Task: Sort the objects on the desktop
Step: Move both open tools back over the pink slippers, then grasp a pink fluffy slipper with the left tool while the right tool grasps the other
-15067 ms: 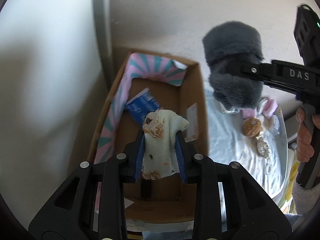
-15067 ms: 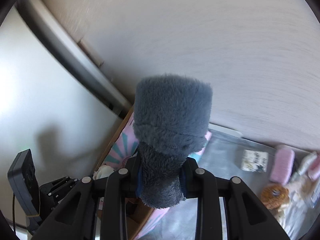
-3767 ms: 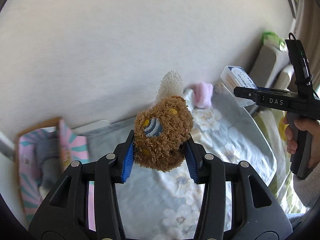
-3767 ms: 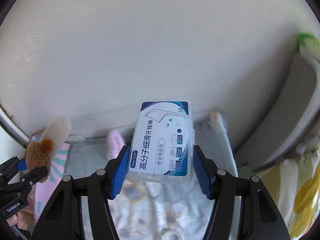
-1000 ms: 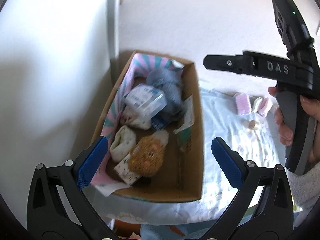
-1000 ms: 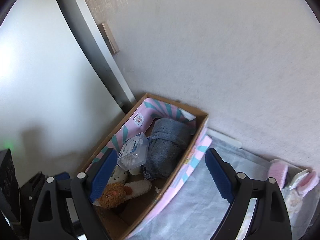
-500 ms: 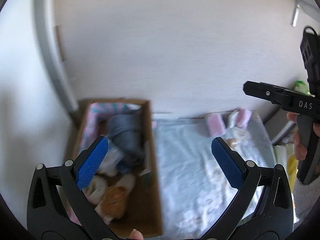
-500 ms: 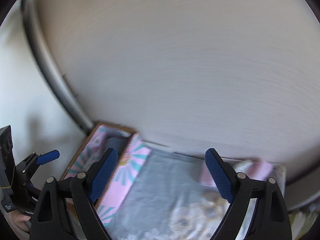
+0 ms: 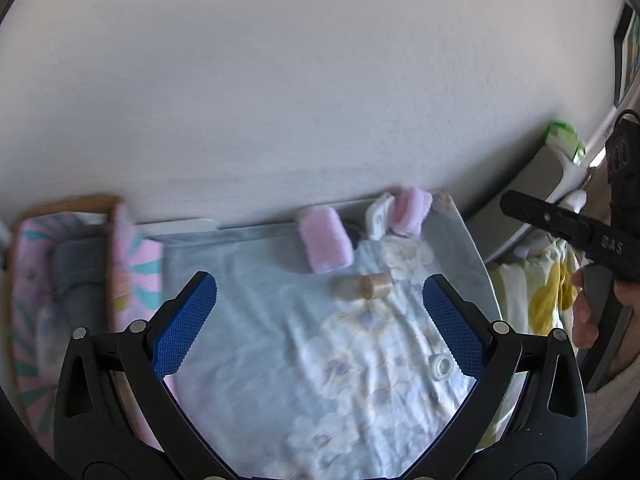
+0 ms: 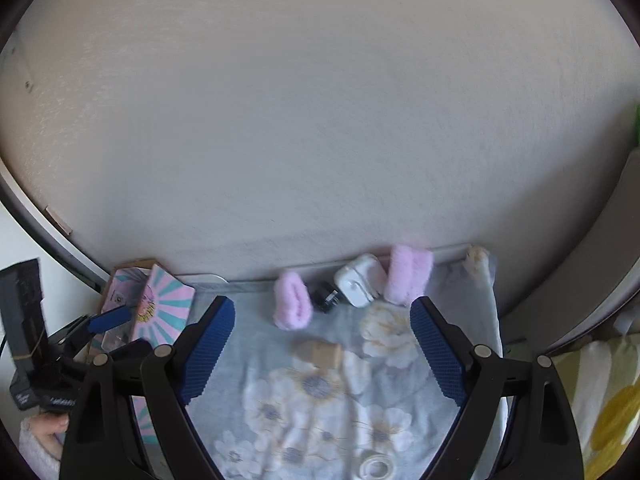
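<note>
Plain pale wall behind, and a floral cloth covers the desk; both grippers hang over it with nothing in them; left gripper is spread wide, right gripper is wide too. Cardboard box with the pink striped lining sits at the cloth's left edge, something grey inside it. Still out on the cloth: a pink fuzzy roll, a second pink roll by the wall, a white charger between them, a small black plug just beside it, a little wooden cylinder near the middle, and a small white ring closer in.
</note>
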Demonstrator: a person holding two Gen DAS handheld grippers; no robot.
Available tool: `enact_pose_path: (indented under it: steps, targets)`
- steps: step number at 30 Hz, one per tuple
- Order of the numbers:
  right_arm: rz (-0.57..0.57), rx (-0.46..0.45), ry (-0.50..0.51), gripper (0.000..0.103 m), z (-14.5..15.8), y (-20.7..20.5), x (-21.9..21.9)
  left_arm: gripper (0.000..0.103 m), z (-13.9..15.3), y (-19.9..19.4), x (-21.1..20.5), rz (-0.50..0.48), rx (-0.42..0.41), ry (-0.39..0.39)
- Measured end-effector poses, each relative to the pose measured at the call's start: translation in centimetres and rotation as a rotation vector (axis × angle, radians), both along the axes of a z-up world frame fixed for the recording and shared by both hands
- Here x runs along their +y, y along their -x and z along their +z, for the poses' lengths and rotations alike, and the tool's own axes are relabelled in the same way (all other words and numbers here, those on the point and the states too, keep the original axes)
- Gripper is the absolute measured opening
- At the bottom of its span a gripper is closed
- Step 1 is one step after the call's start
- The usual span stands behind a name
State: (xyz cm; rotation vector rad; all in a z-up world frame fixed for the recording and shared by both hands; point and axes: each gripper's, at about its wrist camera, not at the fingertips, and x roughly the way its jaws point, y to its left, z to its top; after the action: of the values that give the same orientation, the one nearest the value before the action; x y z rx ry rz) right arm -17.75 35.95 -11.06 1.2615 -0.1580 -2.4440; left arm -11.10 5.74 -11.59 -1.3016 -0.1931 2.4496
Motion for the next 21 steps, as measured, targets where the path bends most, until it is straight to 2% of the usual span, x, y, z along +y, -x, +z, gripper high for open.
enact_pose_path:
  steps: [2, 10, 18, 21]
  targets:
    - [0.002, -0.023, 0.014, 0.088, -1.7, 0.9, 1.1, 0.103, -1.5, 1.3, 1.6, -0.01, -0.021, -0.007]
    - [0.02, -0.095, 0.091, 0.088, -9.7, 6.3, 3.5, 0.103, -8.1, 7.1, 5.2, 0.046, -0.077, 0.018]
    - [0.055, -0.131, 0.109, 0.087, -13.1, 10.1, 3.7, 0.102, -11.7, 9.6, 6.4, 0.078, -0.088, 0.013]
    - [0.063, -0.149, 0.129, 0.083, -14.1, 10.9, 3.9, 0.099, -12.3, 9.9, 6.6, 0.084, -0.079, 0.012]
